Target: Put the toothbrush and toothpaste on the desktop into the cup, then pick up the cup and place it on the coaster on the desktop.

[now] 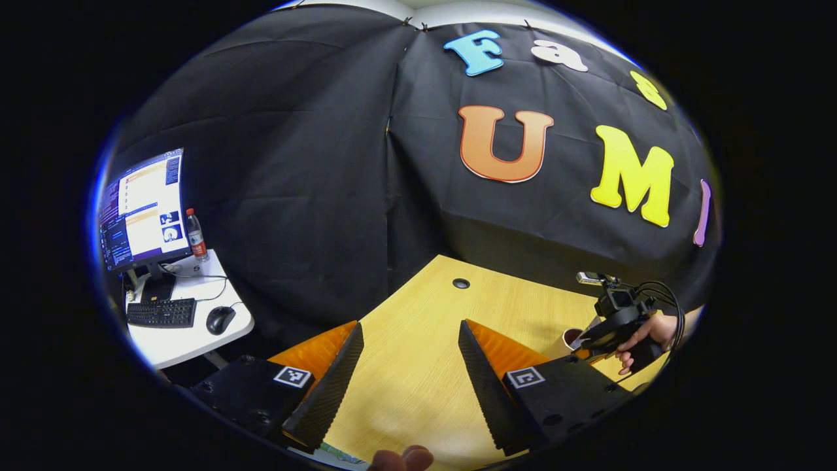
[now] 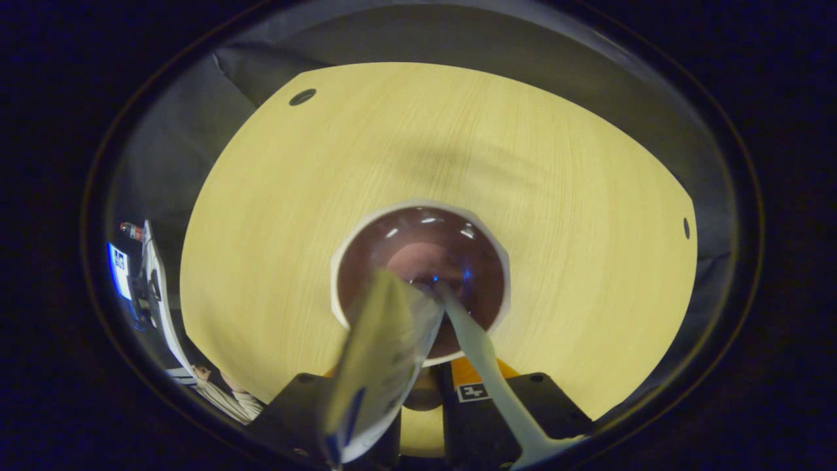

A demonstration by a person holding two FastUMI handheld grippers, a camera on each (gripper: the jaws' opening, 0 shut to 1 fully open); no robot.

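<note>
**Toothpaste and toothbrush stand in the cup**

In the right gripper view the cup (image 2: 422,275) sits mid-worktop (image 2: 556,196), directly beneath the camera. The toothpaste (image 2: 379,366) leans out toward 7 o'clock, and the toothbrush (image 2: 487,366) toward 5 o'clock. The right claw (image 2: 428,392) is closed on the cup's near rim, fingers narrowly apart. In the left gripper view the left claw (image 1: 409,373) is spread wide, holding nothing above bare worktop; the cup and a hand (image 1: 644,337) holding the right claw lie at 3 o'clock. A side table (image 1: 189,327) with a monitor (image 1: 144,209) stands at 9 o'clock.
</note>
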